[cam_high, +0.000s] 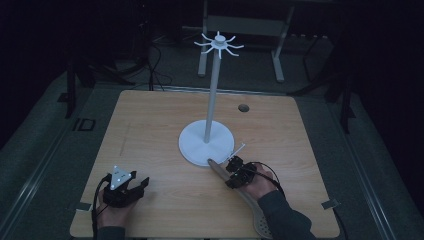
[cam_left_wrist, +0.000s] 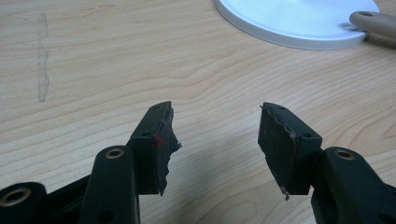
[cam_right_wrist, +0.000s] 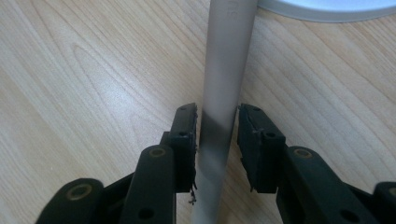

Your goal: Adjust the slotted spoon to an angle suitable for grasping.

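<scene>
A: Wood, pale and fine-grained, forms the square table (cam_high: 150,150), which has rounded corners and a small dark round hole (cam_high: 243,108) near its far edge.

B: What stands on it?

A: A white stand (cam_high: 206,142) with a flat round base, a slim upright pole and a crown of short curved hooks at the top. It sits slightly right of the table's centre.

B: And the hands?

A: The right gripper (cam_high: 235,165) lies just in front of the base, over a long beige utensil (cam_high: 250,200) with a rounded handle and a wider, perforated-looking end at the near table edge. The handle tip touches the base rim.

B: Is it held?

A: The right gripper view shows what the high view cannot: the smooth, matte handle (cam_right_wrist: 224,93) runs between the two black jaws, the left pad touching it and the right pad very close. The grip looks closed on it, though a sliver of gap on the right is hard to judge.

B: The left one?

A: The left gripper (cam_high: 142,183) rests near the front left corner, well apart from the stand. Its own view shows torn, ragged pads (cam_left_wrist: 161,144) spread wide over bare wood, holding nothing, with a pale scuff (cam_left_wrist: 43,60) on the tabletop, the base rim (cam_left_wrist: 299,23) and the handle tip (cam_left_wrist: 373,22).
</scene>
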{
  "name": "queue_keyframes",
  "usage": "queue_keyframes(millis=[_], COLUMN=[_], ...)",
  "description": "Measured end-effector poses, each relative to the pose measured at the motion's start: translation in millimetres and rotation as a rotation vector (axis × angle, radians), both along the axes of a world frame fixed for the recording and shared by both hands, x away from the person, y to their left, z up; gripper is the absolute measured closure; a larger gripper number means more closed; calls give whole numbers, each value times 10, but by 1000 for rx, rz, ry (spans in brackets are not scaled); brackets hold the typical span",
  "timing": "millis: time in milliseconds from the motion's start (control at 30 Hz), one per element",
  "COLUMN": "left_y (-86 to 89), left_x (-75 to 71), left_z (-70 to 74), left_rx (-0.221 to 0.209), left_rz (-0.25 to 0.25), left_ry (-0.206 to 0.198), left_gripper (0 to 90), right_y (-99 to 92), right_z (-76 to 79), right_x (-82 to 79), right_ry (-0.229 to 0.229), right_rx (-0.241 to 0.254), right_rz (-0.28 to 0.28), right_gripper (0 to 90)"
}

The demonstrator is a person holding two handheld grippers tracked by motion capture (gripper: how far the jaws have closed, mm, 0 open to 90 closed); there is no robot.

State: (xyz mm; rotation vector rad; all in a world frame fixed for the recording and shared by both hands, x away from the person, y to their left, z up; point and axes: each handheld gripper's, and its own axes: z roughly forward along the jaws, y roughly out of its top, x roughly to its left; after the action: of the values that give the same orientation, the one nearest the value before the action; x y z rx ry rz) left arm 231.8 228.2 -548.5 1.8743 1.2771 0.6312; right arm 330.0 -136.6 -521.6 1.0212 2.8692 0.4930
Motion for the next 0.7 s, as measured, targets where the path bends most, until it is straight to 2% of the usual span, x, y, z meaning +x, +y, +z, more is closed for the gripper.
queue_keyframes(millis=[500, 700], left_y=[5, 5], left_x=[-2, -1], left_z=[2, 2], left_rx=[-1, -1], left_rz=[0, 0], left_ry=[-5, -6], left_gripper=[453, 452], right_y=[69, 90], right_z=[-106, -115], right_x=[41, 27], right_ry=[9, -9], right_rx=[-28, -44], right_rz=[-2, 5], right_gripper=[679, 689])
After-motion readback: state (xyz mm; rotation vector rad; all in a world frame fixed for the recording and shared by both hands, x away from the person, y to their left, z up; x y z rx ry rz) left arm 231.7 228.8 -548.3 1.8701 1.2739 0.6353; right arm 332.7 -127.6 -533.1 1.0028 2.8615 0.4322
